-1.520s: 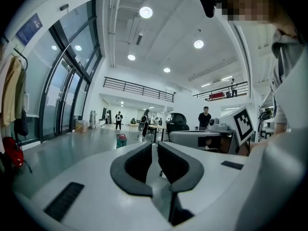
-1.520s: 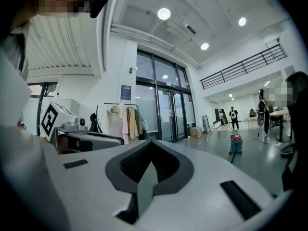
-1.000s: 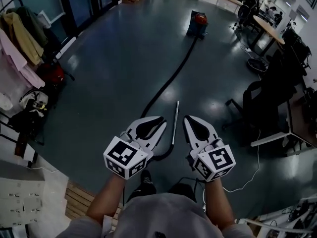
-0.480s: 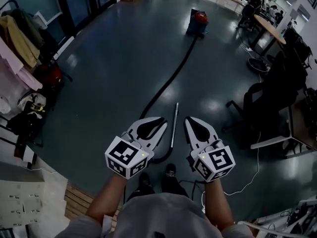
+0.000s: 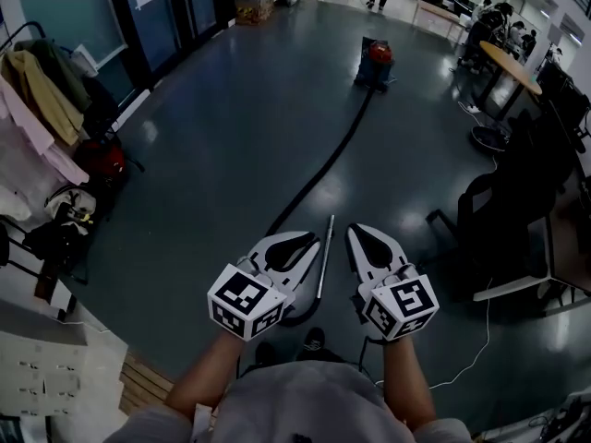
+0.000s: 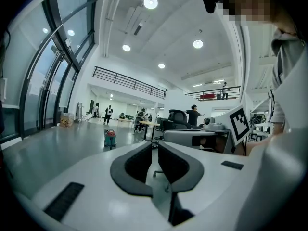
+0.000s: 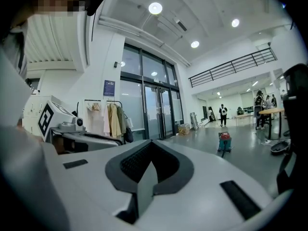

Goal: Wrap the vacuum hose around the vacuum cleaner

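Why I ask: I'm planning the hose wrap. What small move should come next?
Probably lower the left tool toward the metal wand on the floor just ahead of it. Both tools are empty, the left slightly apart and the right tool shut, while the hose lies stretched out to the vacuum cleaner far across the room.

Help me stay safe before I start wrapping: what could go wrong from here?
1. The hose loops back beside the person's shoe, and the metal wand lies just ahead, so a step forward could trip on either.
2. A white cable trails over the floor at the right and could also snag a foot.
3. The vacuum cleaner stands far off. Tugging the hose from here might drag or tip it.
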`<state>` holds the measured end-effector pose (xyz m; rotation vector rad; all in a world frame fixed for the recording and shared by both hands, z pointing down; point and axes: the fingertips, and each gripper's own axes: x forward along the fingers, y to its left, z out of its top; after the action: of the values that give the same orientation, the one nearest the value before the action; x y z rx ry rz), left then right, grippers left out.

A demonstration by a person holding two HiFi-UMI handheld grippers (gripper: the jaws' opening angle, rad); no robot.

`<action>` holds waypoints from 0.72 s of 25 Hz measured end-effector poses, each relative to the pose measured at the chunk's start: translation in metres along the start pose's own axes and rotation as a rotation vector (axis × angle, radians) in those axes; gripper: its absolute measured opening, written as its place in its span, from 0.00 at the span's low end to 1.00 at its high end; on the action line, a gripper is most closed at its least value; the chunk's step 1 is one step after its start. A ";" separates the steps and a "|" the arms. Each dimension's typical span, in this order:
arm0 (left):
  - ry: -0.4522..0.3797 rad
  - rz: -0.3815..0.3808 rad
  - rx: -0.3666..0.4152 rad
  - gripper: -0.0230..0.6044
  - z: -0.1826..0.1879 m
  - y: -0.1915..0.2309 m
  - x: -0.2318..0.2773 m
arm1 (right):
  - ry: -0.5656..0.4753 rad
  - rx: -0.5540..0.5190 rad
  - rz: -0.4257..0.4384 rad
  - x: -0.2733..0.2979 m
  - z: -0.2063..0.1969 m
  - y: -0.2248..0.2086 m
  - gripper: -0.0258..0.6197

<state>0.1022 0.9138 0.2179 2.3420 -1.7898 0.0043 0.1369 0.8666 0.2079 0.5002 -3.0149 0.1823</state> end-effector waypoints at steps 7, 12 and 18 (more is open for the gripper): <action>0.006 0.037 0.022 0.11 0.004 -0.010 0.037 | -0.018 0.013 0.035 -0.006 0.001 -0.038 0.04; 0.016 0.039 0.024 0.11 0.002 -0.005 0.053 | -0.011 0.024 0.033 0.000 -0.003 -0.056 0.04; 0.014 0.005 0.019 0.11 0.005 0.016 0.065 | -0.017 0.021 -0.005 0.018 0.000 -0.066 0.04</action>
<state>0.1039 0.8470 0.2228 2.3445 -1.7966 0.0384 0.1415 0.7989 0.2168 0.5134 -3.0312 0.2103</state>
